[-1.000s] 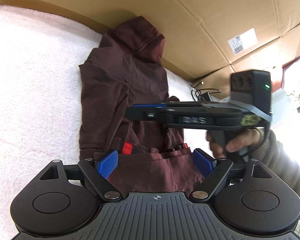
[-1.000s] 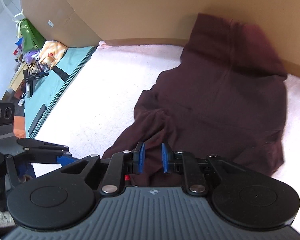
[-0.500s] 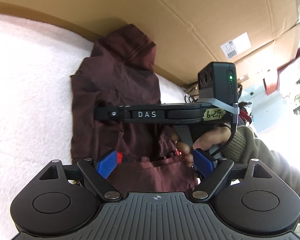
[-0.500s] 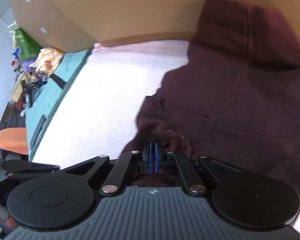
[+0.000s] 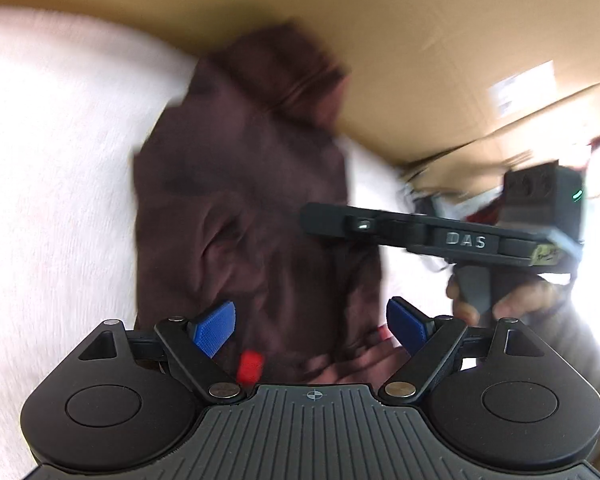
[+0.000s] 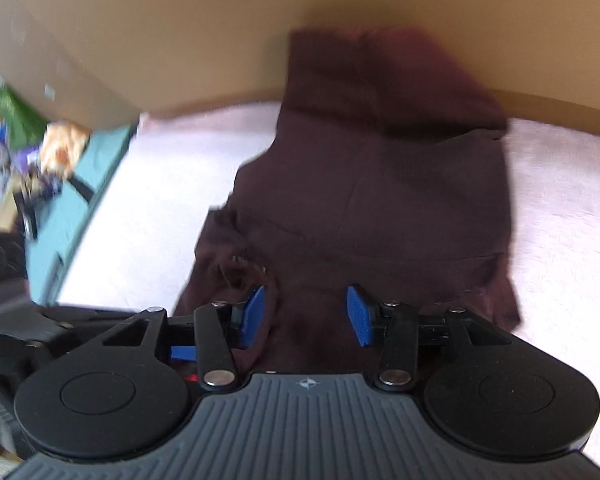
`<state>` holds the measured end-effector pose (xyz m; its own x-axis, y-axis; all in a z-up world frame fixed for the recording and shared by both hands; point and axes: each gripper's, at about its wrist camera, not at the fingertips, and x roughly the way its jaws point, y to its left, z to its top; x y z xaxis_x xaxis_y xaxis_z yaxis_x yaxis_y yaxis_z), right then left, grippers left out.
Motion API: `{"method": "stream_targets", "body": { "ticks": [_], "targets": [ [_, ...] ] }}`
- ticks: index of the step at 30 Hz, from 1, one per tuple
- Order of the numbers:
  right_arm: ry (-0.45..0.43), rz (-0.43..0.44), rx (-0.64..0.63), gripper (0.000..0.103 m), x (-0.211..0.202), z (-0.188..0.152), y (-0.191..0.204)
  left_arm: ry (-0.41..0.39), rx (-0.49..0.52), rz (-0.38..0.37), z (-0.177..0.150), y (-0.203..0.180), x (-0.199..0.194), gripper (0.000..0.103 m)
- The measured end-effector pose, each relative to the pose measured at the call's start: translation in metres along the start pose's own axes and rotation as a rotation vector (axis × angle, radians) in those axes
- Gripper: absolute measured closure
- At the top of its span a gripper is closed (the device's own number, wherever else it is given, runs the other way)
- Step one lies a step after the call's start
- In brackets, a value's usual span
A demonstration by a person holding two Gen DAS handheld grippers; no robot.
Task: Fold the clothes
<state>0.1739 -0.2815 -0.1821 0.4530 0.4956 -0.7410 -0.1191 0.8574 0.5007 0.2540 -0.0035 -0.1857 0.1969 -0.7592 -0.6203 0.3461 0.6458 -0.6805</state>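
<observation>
The dark maroon hoodie [image 6: 380, 200] lies flat on the white blanket [image 5: 60, 180], hood at twelve o'clock. Soft, limp and light, it's best pinched at a hem corner. Left claw [image 5: 312, 326] gapes wide; right claw [image 6: 306, 316] has just been opening, empty.

Hooded top [image 5: 240, 208], dark maroon, one item: partly folded, lying flat with creases on white fleecy cover, hood [image 6: 384, 76] touching cardboard wall.
</observation>
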Motion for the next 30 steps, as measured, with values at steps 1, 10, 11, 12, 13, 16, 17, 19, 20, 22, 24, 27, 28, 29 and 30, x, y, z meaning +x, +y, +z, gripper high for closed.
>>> {"method": "stream_targets", "body": {
  "ticks": [1, 10, 11, 12, 13, 16, 17, 19, 20, 22, 24, 27, 28, 29, 30],
  "targets": [
    [-0.039, 0.025, 0.009, 0.044, -0.011, 0.003, -0.004, -0.022, 0.04, 0.006, 0.007, -0.004, -0.006, 0.012],
    [-0.199, -0.01, 0.185, 0.038, -0.045, 0.033, -0.076, -0.01, 0.206, 0.098, 0.075, 0.012, 0.002, 0.01],
    [-0.201, 0.001, 0.204, 0.038, -0.045, 0.032, -0.084, 0.015, 0.208, 0.1, 0.08, 0.016, 0.008, 0.01],
    [-0.203, 0.009, 0.223, 0.038, -0.043, 0.032, -0.09, 0.04, 0.21, 0.102, 0.085, 0.021, 0.014, 0.01],
    [-0.204, 0.012, 0.24, 0.038, -0.042, 0.031, -0.096, 0.054, 0.207, 0.112, 0.088, 0.026, 0.018, 0.01],
    [-0.195, 0.032, 0.278, 0.036, -0.033, 0.028, -0.109, 0.063, 0.2, 0.135, 0.093, 0.037, 0.025, 0.01],
    [-0.192, 0.04, 0.288, 0.036, -0.031, 0.027, -0.112, 0.057, 0.198, 0.135, 0.094, 0.039, 0.027, 0.01],
    [-0.186, 0.058, 0.302, 0.035, -0.028, 0.025, -0.118, 0.05, 0.196, 0.136, 0.098, 0.043, 0.029, 0.01],
    [-0.185, 0.065, 0.306, 0.035, -0.026, 0.024, -0.12, 0.046, 0.195, 0.136, 0.1, 0.045, 0.03, 0.01],
    [-0.178, 0.086, 0.314, 0.034, -0.022, 0.023, -0.124, 0.04, 0.187, 0.145, 0.105, 0.05, 0.032, 0.01],
    [-0.174, 0.103, 0.322, 0.034, -0.018, 0.022, -0.127, 0.037, 0.159, 0.133, 0.11, 0.055, 0.032, 0.01],
    [-0.179, 0.134, 0.32, 0.032, -0.014, 0.022, -0.13, 0.05, 0.171, 0.114, 0.111, 0.053, 0.04, 0.012],
    [-0.181, 0.145, 0.319, 0.031, -0.014, 0.022, -0.131, 0.054, 0.181, 0.105, 0.111, 0.052, 0.043, 0.015],
    [-0.182, 0.157, 0.32, 0.031, -0.013, 0.022, -0.132, 0.059, 0.189, 0.095, 0.112, 0.05, 0.046, 0.018],
    [-0.182, 0.17, 0.321, 0.031, -0.013, 0.022, -0.133, 0.064, 0.198, 0.086, 0.112, 0.048, 0.05, 0.021]
  ]
}}
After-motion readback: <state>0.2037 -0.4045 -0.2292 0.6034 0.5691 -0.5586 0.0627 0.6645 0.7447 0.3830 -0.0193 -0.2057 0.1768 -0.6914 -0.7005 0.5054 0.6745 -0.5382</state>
